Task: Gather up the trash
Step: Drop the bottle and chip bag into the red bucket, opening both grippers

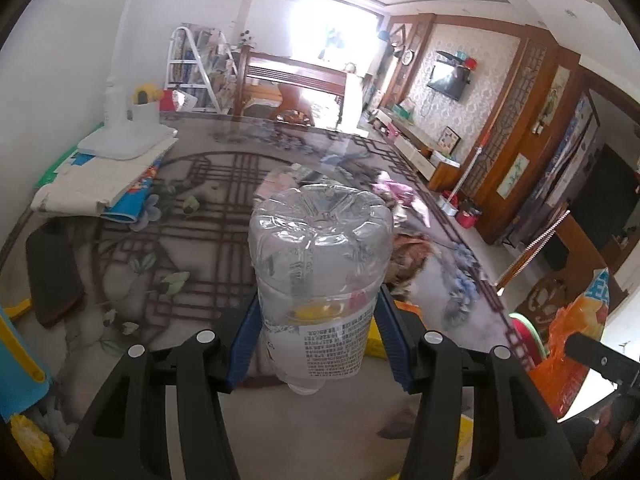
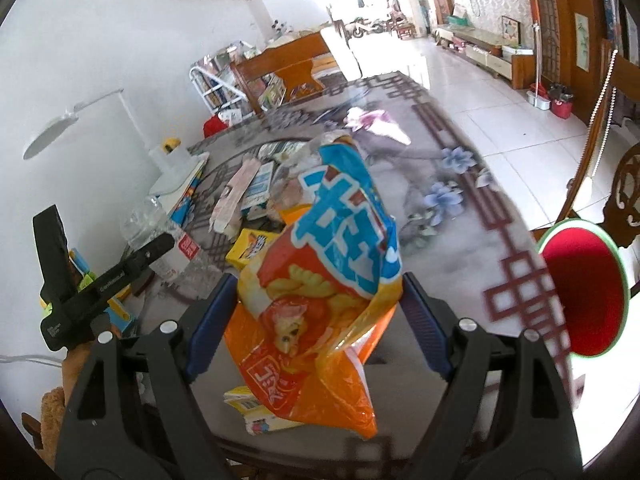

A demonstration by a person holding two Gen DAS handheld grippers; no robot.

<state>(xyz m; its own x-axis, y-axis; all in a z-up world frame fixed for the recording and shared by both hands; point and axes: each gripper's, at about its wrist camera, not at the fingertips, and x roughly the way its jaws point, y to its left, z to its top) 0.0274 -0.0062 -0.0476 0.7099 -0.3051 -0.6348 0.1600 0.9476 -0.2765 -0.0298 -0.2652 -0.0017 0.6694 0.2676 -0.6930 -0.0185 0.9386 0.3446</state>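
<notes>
Your left gripper [image 1: 318, 330] has its blue-padded fingers clamped on a clear plastic water bottle [image 1: 320, 264], gripping it at the labelled part with the base pointing away from you and the cap toward the camera; the bottle is lifted above the glass-topped patterned table [image 1: 192, 184]. Your right gripper [image 2: 316, 316] holds an orange and blue snack bag [image 2: 324, 280] between its fingers, pinched on the crumpled lower part, with the bag standing up over the table edge; the same bag shows at the right edge of the left view [image 1: 576, 344]. From the right wrist view your left gripper and its bottle [image 2: 160, 236] appear at the left, near the table's side. More trash lies on the tabletop behind the bag: a yellow carton [image 2: 250, 246], flattened cardboard boxes [image 2: 244, 188] and a pink wrapper [image 2: 372, 118] farther off. A white desk lamp [image 1: 124, 120] stands on a stack of books [image 1: 96, 188] at the table's far left. A round red stool [image 2: 582, 288] sits just beside the table on the right.
</notes>
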